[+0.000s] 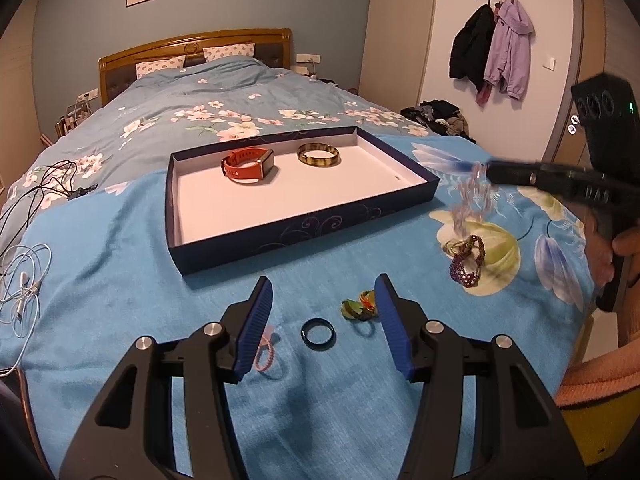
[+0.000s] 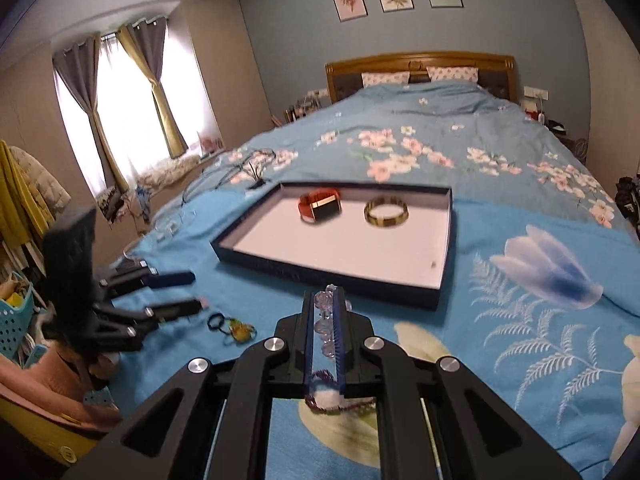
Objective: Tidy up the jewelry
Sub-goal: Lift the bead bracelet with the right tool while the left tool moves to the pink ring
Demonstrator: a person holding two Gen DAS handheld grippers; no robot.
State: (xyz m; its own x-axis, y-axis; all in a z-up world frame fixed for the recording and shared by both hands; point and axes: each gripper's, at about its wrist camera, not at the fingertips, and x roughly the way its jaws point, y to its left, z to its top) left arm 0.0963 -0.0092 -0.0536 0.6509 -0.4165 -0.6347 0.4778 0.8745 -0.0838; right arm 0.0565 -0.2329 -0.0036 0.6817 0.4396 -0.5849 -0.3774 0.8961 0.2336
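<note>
Your right gripper (image 2: pixel 325 312) is pressed together on a pale pink bead bracelet (image 2: pixel 323 326); the clear beads sit between the two blue pads, and in the left wrist view the rest of the strand (image 1: pixel 468 204) hangs blurred below the tips, clear of the blanket (image 1: pixel 120 280). So the step in hand looks like the carrying of this bracelet to the box tray (image 2: pixel 446 276), which lies just ahead of the right gripper and a little to its left side.

In the tray there are already an orange watch (image 2: pixel 320 205) and a gold bangle (image 2: pixel 386 211), both at the far end. The near part is bare, so you should bring the tips over the near wall and lower before you let go, because the hanging strand may catch on the rim.

Your left gripper (image 1: pixel 324 320) is spread and holds nothing. Between its fingers a dark ring (image 1: pixel 318 333) lies on the blanket, a green and orange piece (image 1: pixel 359 307) is beside its right finger, and a small pink band (image 1: pixel 265 356) is partly behind its left finger. A purple beaded bracelet (image 1: pixel 468 262) waits under the right gripper.
</note>
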